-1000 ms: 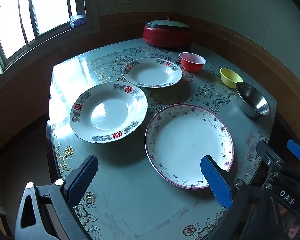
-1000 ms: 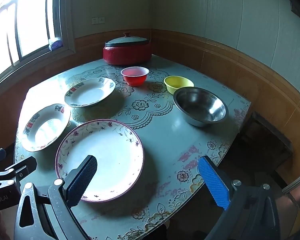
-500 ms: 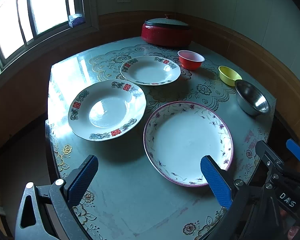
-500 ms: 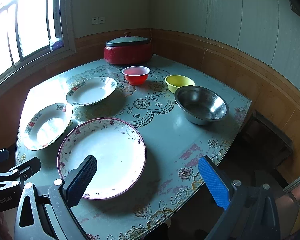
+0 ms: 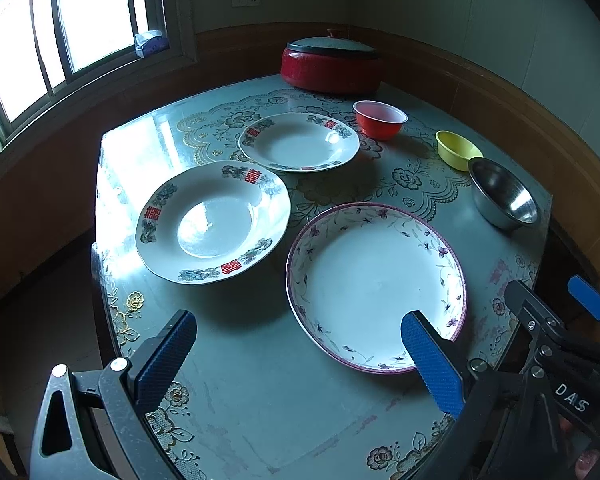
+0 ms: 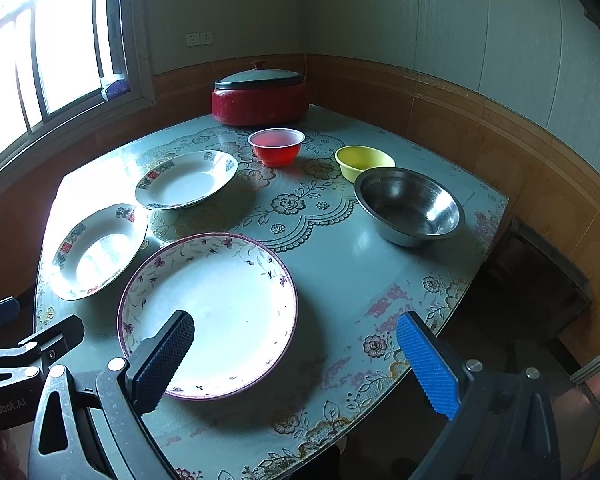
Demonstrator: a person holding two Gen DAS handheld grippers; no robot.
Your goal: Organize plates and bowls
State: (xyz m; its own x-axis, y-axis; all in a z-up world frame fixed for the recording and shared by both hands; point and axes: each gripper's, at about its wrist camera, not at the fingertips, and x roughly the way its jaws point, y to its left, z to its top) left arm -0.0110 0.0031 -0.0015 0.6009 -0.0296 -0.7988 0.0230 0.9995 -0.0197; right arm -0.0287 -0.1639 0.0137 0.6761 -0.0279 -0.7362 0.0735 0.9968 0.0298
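1. Two grippers, left gripper (image 5: 300,356) and right gripper (image 6: 296,360), gaping wide, holding nothing, above the table (image 5: 260,400).
2. Floral plate (image 5: 376,286) nearest; we should pinch its rim and lift level.

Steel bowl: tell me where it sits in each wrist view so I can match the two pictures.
Left wrist view: the steel bowl sits at the far right, by the table's edge.
Right wrist view: the steel bowl sits right of centre, in the upper half.
Shared landmark: the yellow bowl just behind it in both.
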